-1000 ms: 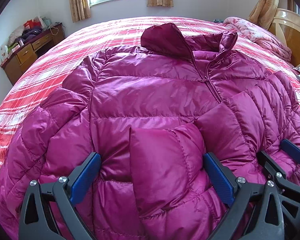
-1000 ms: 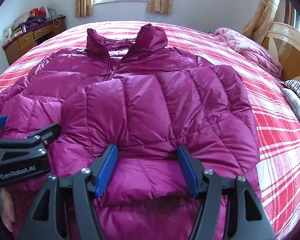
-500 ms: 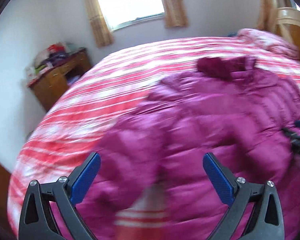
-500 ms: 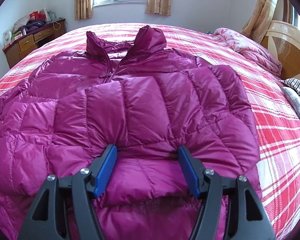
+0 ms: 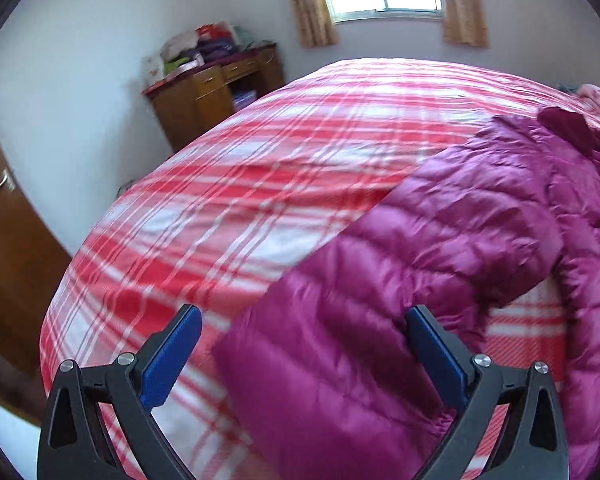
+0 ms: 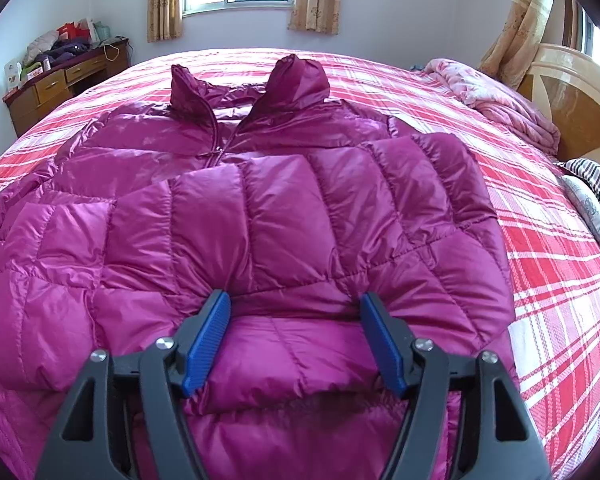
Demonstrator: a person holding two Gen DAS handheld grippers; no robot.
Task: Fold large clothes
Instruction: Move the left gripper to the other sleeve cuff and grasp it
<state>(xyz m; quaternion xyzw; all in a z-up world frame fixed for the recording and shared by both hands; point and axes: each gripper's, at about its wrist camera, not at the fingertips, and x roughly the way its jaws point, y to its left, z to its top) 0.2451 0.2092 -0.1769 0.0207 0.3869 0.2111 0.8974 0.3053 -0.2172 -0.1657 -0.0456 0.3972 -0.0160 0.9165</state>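
A magenta puffer jacket [image 6: 260, 216] lies front up on the bed, collar toward the window, with one sleeve folded across its chest. My right gripper [image 6: 296, 312] is open over the jacket's lower front, jaws wide on either side of a fold, not gripping it. In the left wrist view the jacket's other sleeve [image 5: 380, 320] stretches out over the red plaid bedspread [image 5: 240, 200]. My left gripper [image 5: 304, 324] is open just above that sleeve's cuff end, holding nothing.
A wooden dresser [image 5: 216, 92] with piled items stands by the far wall left of the bed. A pink quilt [image 6: 496, 100] and a wooden headboard [image 6: 572, 100] are at the right. A striped cloth [image 6: 596, 176] lies at the right edge. A brown door [image 5: 4, 240] is at left.
My left gripper swung left, away from the jacket's middle, and now faces the outstretched sleeve and the bed's left side. It has left the right wrist view. The right gripper has hardly moved.
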